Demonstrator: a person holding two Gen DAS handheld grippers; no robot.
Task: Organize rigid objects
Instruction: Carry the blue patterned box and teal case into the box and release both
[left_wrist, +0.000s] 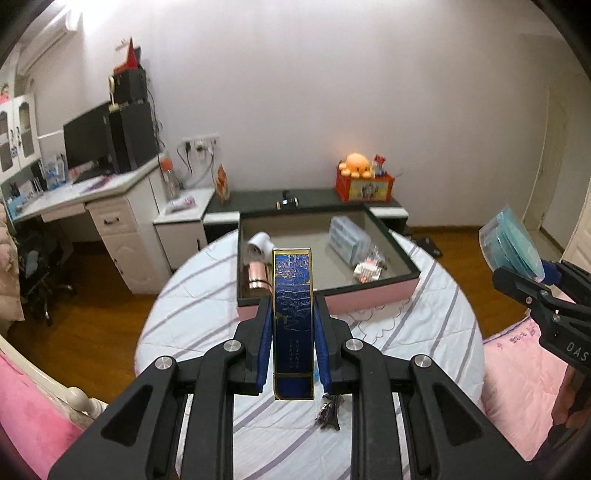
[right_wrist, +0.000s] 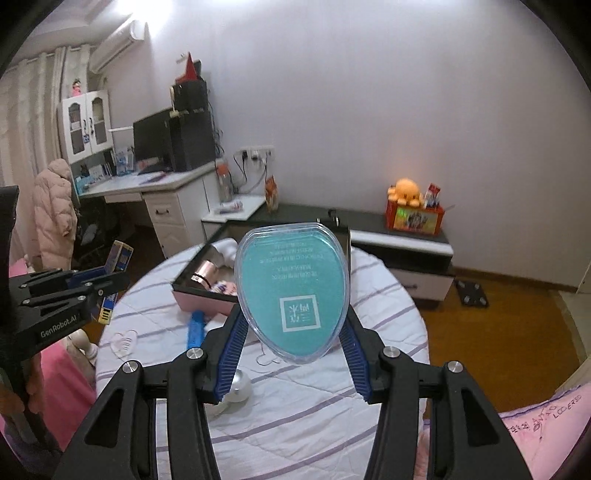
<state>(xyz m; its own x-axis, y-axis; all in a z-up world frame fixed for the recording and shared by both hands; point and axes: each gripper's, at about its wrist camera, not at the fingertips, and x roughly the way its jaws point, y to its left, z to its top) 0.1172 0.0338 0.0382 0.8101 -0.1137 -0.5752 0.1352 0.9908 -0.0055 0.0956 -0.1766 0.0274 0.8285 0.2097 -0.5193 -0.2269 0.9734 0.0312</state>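
My left gripper (left_wrist: 293, 314) is shut on a tall blue and gold box (left_wrist: 293, 317), held upright above the round table. It also shows at the left of the right wrist view (right_wrist: 116, 266). My right gripper (right_wrist: 291, 325) is shut on a clear oval case with a teal insert (right_wrist: 291, 295), held above the table; it shows at the right edge of the left wrist view (left_wrist: 511, 245). An open pink box with a dark rim (left_wrist: 369, 295) sits at the table's far side and holds a copper cylinder (left_wrist: 258, 275), a white tube (left_wrist: 258, 249), a clear plastic case (left_wrist: 349, 238) and a small packet (left_wrist: 367, 271).
The round table has a white cloth with purple stripes (right_wrist: 314, 406). On it lie a dark metal trinket (left_wrist: 328, 413), a blue object (right_wrist: 195, 328), a silver round object (right_wrist: 238, 386) and a clear heart shape (right_wrist: 123, 341). A low cabinet (right_wrist: 402, 236) and a desk (left_wrist: 74, 195) stand behind.
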